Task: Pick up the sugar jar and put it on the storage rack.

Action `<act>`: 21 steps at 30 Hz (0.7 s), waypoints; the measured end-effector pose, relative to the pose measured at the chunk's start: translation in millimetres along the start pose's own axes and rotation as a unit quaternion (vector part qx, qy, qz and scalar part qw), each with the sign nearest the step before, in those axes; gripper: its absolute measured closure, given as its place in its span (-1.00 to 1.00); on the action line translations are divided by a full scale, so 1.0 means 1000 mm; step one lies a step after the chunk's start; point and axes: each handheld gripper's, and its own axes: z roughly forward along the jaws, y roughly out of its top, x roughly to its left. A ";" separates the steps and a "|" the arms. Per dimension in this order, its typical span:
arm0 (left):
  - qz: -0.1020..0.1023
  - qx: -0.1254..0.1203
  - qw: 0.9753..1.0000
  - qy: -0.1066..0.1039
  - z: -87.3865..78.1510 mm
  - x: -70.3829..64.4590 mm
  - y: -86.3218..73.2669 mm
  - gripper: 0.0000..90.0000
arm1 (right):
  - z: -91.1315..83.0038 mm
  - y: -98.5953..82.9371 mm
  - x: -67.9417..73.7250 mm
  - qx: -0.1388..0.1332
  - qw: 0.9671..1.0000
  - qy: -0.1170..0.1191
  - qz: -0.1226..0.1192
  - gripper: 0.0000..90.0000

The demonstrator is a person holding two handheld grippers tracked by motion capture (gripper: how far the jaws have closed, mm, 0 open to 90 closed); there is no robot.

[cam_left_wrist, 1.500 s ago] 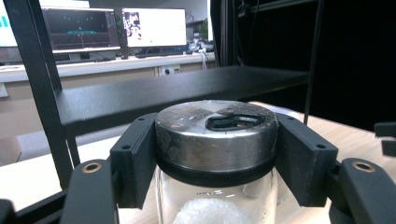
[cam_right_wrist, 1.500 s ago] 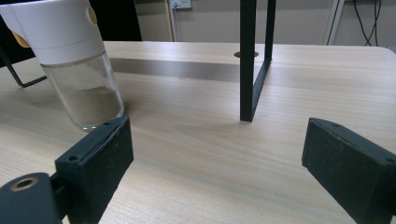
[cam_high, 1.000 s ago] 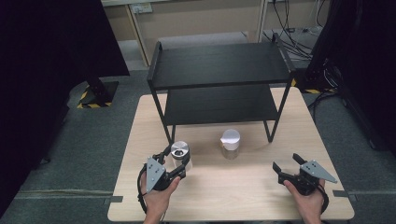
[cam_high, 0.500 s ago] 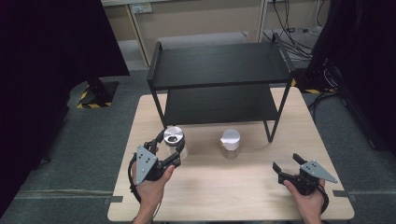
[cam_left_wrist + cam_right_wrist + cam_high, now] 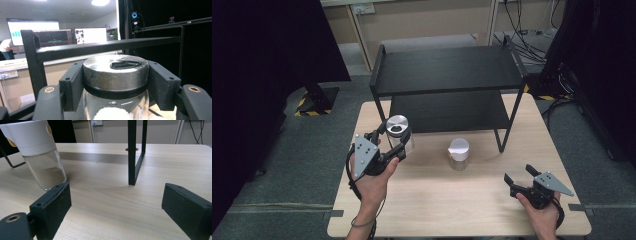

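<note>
at the bottom right of the high view, the right gripper rests low over the wooden table, its jaws spread wide and empty, seemingly parked while the other hand works. left of centre, the left gripper has its jaws clamped on a glass jar with a metal lid, gripping just under the lid, probably so the smooth glass cannot slip. whether the jar stands on the table or is lifted clear cannot be told. in the middle of the frame a white-capped shaker stands alone, holding brownish powder. beyond, filling the upper centre, a black two-tier rack waits bare. the jar's white contents are cut off at the bottom of the left gripper view, and its base is hidden.
</note>
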 end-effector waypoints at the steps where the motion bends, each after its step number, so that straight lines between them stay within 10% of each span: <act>1: 0.000 0.000 1.000 0.000 0.002 0.000 0.003 -0.23 | 0.000 0.000 0.000 0.000 1.000 0.000 0.000 -0.80; 21: -0.004 0.004 1.000 0.013 0.025 0.005 0.051 -0.23 | 0.000 0.000 -0.001 0.001 1.000 0.001 0.004 -0.80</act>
